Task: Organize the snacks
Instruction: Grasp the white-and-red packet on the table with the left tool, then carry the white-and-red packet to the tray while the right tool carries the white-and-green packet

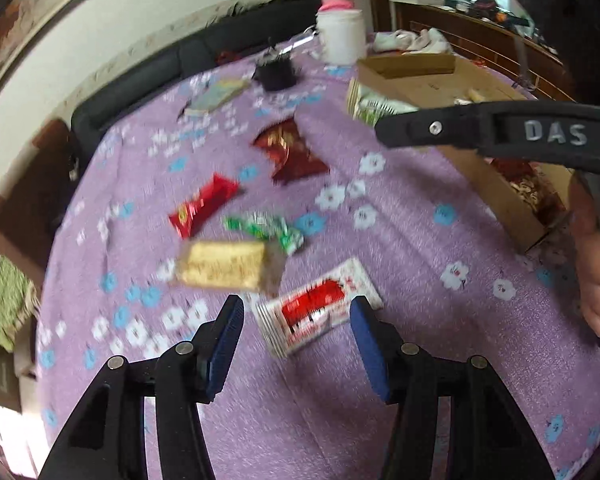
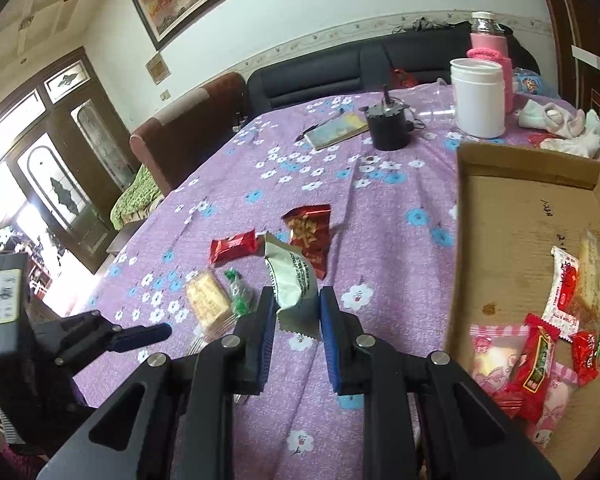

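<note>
My left gripper (image 1: 297, 302) stands open just above the purple flowered tablecloth (image 1: 400, 248). A white-and-red snack packet (image 1: 320, 308) lies flat on the cloth between and beyond its blue pads, which do not press on it. Past it lie a yellow cracker packet (image 1: 228, 266), a green candy (image 1: 266, 230), a red bar (image 1: 202, 208) and a dark red packet (image 1: 290, 152). My right gripper (image 2: 298, 292) is shut on a white-and-green packet (image 2: 292, 276), held upright above the cloth to the left of the cardboard box (image 2: 500, 220).
The box holds several snacks (image 2: 536, 364) in its near corner. A white jar (image 2: 478, 96), a pink bottle (image 2: 488, 42), a black pot (image 2: 388, 128) and a booklet (image 2: 336, 130) stand at the table's far end. A sofa (image 2: 320, 72) lies behind. A hand (image 1: 598, 280) shows at right.
</note>
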Available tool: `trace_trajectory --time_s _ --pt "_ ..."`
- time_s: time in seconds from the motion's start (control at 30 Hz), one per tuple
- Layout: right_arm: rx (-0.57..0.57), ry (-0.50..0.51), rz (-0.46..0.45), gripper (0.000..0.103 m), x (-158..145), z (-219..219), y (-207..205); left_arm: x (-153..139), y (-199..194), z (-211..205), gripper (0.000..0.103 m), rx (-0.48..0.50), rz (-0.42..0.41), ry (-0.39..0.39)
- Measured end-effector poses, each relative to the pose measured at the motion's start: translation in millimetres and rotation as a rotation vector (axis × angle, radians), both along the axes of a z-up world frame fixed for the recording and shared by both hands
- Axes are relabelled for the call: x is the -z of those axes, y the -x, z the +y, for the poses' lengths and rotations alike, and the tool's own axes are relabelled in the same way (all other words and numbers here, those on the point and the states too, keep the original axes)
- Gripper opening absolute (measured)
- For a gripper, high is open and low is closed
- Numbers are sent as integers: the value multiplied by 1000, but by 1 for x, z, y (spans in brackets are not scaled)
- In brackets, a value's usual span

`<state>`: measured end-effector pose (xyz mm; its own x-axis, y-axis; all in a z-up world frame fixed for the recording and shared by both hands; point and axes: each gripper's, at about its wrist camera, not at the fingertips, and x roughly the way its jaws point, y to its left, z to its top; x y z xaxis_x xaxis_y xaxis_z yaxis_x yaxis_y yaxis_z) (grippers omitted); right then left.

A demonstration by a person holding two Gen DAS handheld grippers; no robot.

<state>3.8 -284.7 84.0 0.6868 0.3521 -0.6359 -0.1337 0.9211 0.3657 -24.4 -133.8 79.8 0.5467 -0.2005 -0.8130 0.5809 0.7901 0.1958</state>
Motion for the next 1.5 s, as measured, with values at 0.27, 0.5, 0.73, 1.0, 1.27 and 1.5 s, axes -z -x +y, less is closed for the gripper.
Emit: trace_trajectory --time_s 0.27,0.5,0.73,1.0,1.27,1.5 --pt "1 -14 -7 21 -3 -2 2 11 -13 -11 58 238 65 -84" --pt "1 -20 -5 21 -3 -3 2 14 -24 -22 59 342 114 -124" --pt "-2 -25 0 21 -3 -3 1 18 -29 -20 59 303 168 -59" --pt "-3 -21 5 21 -1 -2 0 18 -11 -9 32 46 194 74" --pt "1 -21 0 21 -2 -3 2 20 -13 -7 32 -27 189 110" --pt "13 -24 -5 21 -4 -6 2 11 -18 -5 26 -92 175 184"
